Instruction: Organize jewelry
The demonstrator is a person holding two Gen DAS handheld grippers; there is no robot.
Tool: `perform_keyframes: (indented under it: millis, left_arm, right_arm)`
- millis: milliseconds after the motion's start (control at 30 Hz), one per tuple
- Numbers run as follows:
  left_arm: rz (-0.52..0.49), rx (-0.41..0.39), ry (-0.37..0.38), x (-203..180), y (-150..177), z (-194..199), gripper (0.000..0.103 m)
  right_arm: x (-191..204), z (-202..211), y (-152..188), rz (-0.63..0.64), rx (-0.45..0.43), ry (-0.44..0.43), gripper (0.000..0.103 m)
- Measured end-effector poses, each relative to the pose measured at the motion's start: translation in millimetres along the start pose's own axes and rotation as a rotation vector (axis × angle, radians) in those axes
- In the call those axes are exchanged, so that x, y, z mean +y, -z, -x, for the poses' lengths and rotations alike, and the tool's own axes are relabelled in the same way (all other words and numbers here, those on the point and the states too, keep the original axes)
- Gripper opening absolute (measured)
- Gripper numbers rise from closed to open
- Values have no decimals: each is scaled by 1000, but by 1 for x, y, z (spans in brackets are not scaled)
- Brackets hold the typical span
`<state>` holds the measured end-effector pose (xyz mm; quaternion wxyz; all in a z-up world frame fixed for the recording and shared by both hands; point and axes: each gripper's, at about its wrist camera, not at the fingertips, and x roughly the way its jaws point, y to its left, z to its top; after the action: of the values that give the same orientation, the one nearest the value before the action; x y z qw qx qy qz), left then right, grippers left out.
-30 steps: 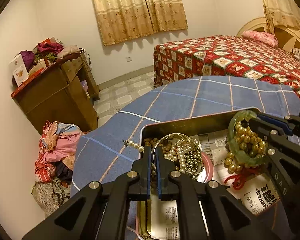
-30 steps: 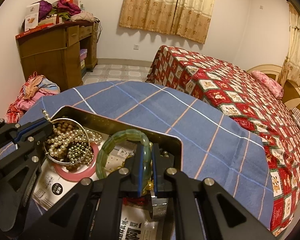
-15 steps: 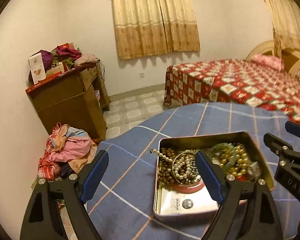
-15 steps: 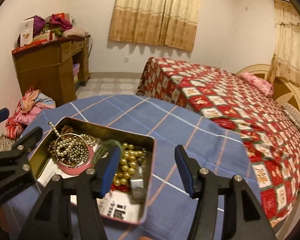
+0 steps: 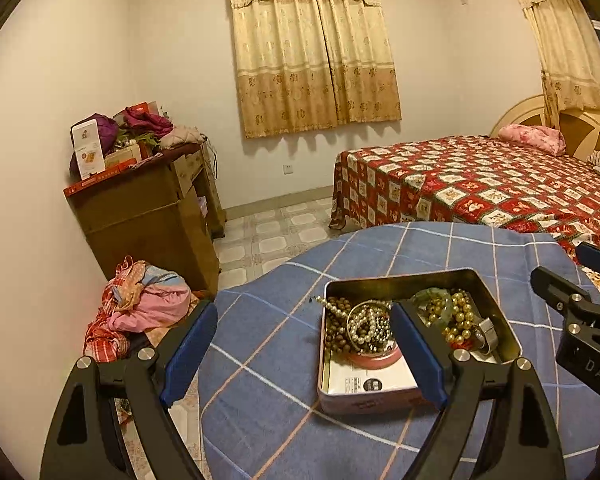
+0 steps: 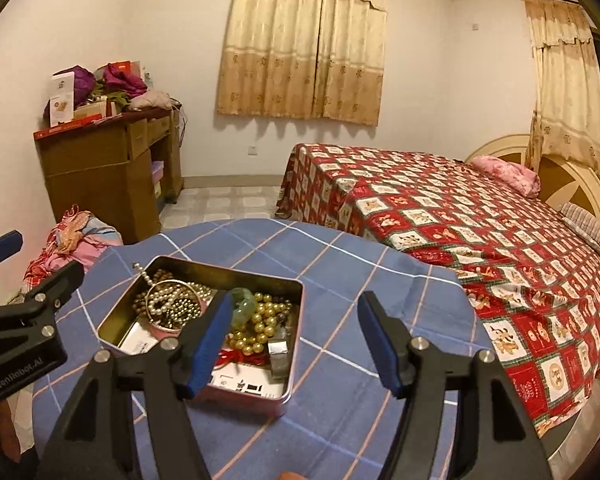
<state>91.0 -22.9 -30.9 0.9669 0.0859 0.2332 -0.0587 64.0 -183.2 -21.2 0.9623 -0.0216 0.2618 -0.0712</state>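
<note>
Both tools, left tool (image 5: pixel 304 354) and right tool (image 6: pixel 296 342), now spread apart, empty, hovering above the tin (image 6: pixel 260 398); green bangle (image 6: pixel 242 306) seemingly resting inside.

Round table (image 5: pixel 260 420), blue checked cloth; metal tin (image 5: pixel 364 402) sits on it.

A shallow rectangular metal tin (image 5: pixel 496 312) with rounded corners sits open on the blue checked table, toward its near edge. Inside, against the far left corner, lies a heap of brown beads (image 5: pixel 334 322) under a gold bangle (image 5: pixel 354 312) filled with pale pearls (image 5: pixel 366 326), all resting on a pink ring (image 5: pixel 374 358). Toward the far right corner lies a green bracelet (image 6: pixel 244 306) beside large gold beads (image 6: pixel 260 328). A silver band (image 6: pixel 278 350) and red cord (image 6: pixel 230 356) lie nearer. Printed paper (image 5: pixel 364 380) lines the bottom.
</note>
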Motion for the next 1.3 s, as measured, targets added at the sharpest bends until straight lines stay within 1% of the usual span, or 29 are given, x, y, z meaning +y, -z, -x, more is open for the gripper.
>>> perform_keyframes:
  millis: [233, 533, 1000, 1300]
  left_arm:
    - [16, 1, 1, 4, 1, 5, 88]
    - [18, -14, -1, 7, 0, 14, 88]
    - [10, -7, -10, 7, 0, 14, 88]
    - [2, -16, -12, 6, 0, 15, 88]
  right_arm:
    - [0, 6, 3, 0, -7, -7, 67]
    - [0, 17, -1, 1, -25, -6, 68]
    - [-3, 17, 0, -10, -19, -18, 68]
    - [-3, 20, 0, -11, -27, -19, 69]
